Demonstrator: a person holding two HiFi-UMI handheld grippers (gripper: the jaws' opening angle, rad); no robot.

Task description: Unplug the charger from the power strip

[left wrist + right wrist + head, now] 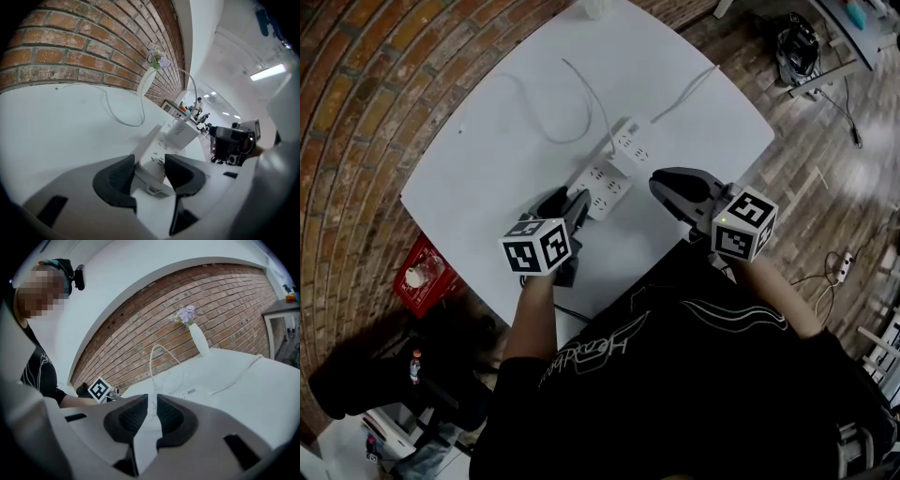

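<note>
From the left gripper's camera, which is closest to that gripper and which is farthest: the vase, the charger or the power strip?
1. The power strip: its near end sits between the jaws of the left gripper.
2. The charger: plugged in farther along the strip, slightly right.
3. The vase: at the far edge of the table, by the brick wall.

Black T-shirt [694, 375], white print; grey left claw [149, 161], right claw [151, 398]; marker cubes [536, 246].
</note>
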